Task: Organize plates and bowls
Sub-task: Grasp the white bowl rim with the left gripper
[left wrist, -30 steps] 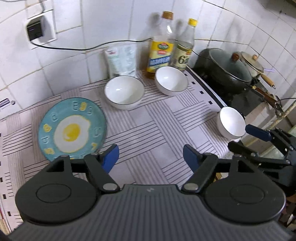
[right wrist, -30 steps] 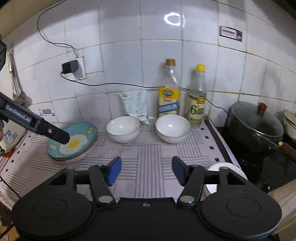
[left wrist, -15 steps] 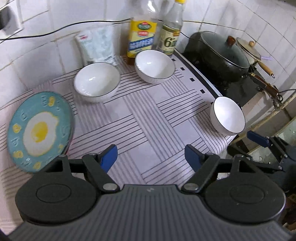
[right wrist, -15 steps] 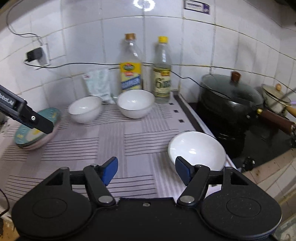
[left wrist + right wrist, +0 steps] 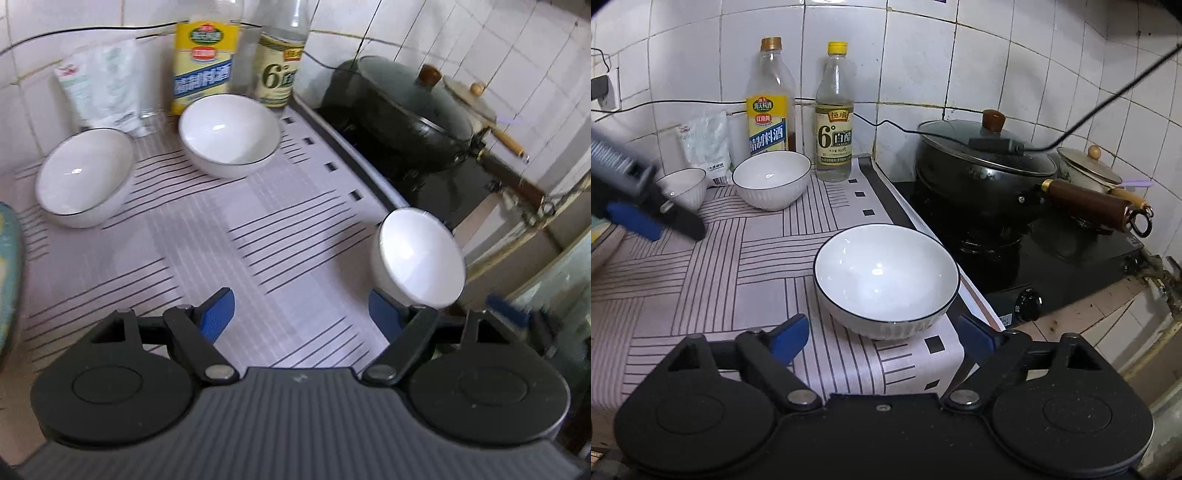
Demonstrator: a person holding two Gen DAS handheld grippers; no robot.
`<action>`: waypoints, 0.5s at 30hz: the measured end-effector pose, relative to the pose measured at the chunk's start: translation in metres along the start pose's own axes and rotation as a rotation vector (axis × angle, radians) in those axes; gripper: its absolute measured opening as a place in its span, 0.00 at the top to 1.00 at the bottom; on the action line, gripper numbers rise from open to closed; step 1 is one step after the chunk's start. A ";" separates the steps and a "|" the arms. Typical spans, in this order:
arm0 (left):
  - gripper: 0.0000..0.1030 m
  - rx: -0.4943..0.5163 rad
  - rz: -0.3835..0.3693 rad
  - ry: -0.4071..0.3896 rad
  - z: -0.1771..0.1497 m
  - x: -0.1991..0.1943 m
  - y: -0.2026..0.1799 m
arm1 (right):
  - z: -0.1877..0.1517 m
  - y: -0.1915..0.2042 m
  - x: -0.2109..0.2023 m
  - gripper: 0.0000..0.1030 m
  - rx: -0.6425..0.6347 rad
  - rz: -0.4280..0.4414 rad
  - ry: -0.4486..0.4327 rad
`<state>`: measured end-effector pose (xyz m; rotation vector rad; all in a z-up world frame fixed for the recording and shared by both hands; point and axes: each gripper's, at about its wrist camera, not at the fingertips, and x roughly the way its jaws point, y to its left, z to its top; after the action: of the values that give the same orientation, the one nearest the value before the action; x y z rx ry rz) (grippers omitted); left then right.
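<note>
Presently on view, by descending size: a pale lilac counter cloth with dark line-block pattern (image 5: pixel 713 280), covering the worktop up to a black glass hob (image 5: pixel 1067 258) at its right edge. On the hob stands a large black lidded pot with brown wooden knob and handle (image 5: pixel 979 173), with a small cream enamel lidded pot (image 5: pixel 1082 166) behind it. Next, the right gripper (image 5: pixel 884 338), black with blue pads, jaws opening wide; the near white ceramic bowl with thin dark rim (image 5: pixel 886 284) sits on the cloth's front right corner just ahead of and between the pads, neither pad pressing on it. The left gripper (image 5: pixel 301 314), same make, stands well open over bare cloth with nothing between its pads; the near bowl (image 5: pixel 419 262) lies just beyond its right pad. A teal round plate (image 5: pixel 7 273) shows only as an edge at far left, well apart from the bowls. Two further white bowls rest upright near the tiled wall: a middle white bowl (image 5: pixel 772 179) before the bottles and a far-left white bowl (image 5: pixel 85 177) beside it, apart. Against the wall: a clear bottle with yellow cooking-wine label (image 5: pixel 768 103), a clear vinegar bottle with yellow cap (image 5: pixel 834 114), and a white plastic pouch (image 5: pixel 705 147).
</note>
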<state>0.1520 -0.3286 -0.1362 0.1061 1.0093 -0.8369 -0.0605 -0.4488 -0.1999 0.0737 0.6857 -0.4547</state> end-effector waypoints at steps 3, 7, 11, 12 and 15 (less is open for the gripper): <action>0.23 -0.030 -0.058 0.011 0.004 0.018 -0.008 | -0.008 -0.002 0.015 0.12 0.006 0.008 0.013; 0.26 -0.073 -0.106 0.042 0.004 0.048 -0.017 | -0.017 -0.005 0.037 0.11 0.053 0.006 0.004; 0.33 -0.115 -0.130 0.063 0.005 0.078 -0.022 | -0.028 -0.006 0.058 0.11 0.069 -0.014 -0.049; 0.35 -0.111 -0.129 0.072 0.005 0.083 -0.025 | -0.029 -0.006 0.064 0.11 0.060 -0.007 -0.042; 0.42 -0.105 -0.128 0.070 0.005 0.097 -0.032 | -0.032 -0.008 0.072 0.11 0.056 0.002 -0.065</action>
<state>0.1596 -0.4081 -0.1997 -0.0188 1.1326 -0.8997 -0.0341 -0.4763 -0.2690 0.1114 0.6088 -0.4726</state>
